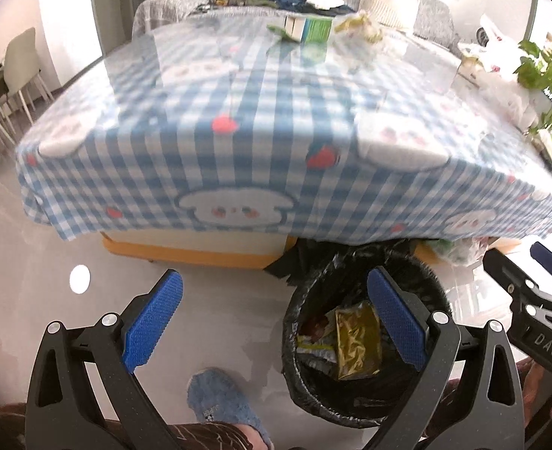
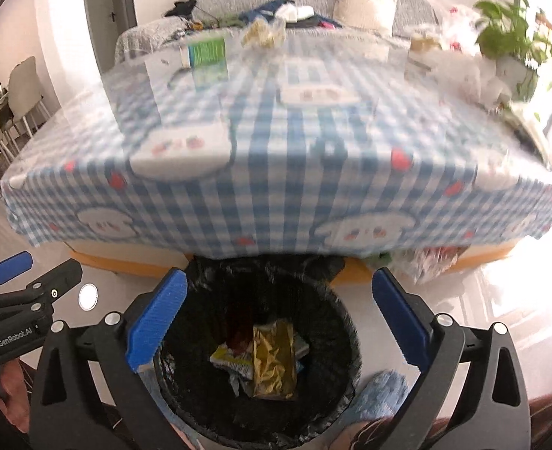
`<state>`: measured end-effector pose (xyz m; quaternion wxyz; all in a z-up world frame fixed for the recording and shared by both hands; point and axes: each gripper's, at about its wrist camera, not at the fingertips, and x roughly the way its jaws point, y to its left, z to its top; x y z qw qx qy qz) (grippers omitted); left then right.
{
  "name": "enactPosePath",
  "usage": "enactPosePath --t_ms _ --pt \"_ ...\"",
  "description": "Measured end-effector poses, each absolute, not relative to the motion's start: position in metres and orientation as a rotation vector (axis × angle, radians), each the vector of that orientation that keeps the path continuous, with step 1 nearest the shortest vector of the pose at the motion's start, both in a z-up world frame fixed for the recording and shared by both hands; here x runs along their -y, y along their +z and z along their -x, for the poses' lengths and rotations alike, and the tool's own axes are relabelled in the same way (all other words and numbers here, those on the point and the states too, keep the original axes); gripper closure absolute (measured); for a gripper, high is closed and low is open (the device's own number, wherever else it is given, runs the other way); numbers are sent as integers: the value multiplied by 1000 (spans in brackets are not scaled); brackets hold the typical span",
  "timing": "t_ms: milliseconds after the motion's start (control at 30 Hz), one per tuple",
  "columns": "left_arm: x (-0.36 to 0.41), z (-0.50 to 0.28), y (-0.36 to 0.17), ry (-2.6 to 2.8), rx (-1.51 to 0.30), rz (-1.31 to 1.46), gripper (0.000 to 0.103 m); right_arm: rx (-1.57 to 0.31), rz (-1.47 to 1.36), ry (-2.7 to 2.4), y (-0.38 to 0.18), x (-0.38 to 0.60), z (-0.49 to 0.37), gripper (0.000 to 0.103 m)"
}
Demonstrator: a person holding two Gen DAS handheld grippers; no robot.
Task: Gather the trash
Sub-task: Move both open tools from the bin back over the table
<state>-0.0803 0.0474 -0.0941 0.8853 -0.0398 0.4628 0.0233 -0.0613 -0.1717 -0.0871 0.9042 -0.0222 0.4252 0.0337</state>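
Both grippers hang wide open and empty by the black-lined bin [image 2: 257, 356] on the floor, the right gripper [image 2: 276, 315] directly above it; remaining trash, a green carton [image 2: 206, 52] and crumpled wrappers [image 2: 263, 33], lies ahead at the table's [image 2: 276, 195] far edge; the carton's long axis is hard to judge through blur; the left gripper [image 1: 274, 318] seems slightly nearer it.
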Motion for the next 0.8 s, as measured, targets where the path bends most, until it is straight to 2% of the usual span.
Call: enactPosePath --t_ms 367,800 --pt "-64 44 -60 46 -918 119 6 -769 90 80 -28 171 23 8" --pt "-71 -24 -37 56 -878 137 6 -720 95 82 -5 168 -46 8"
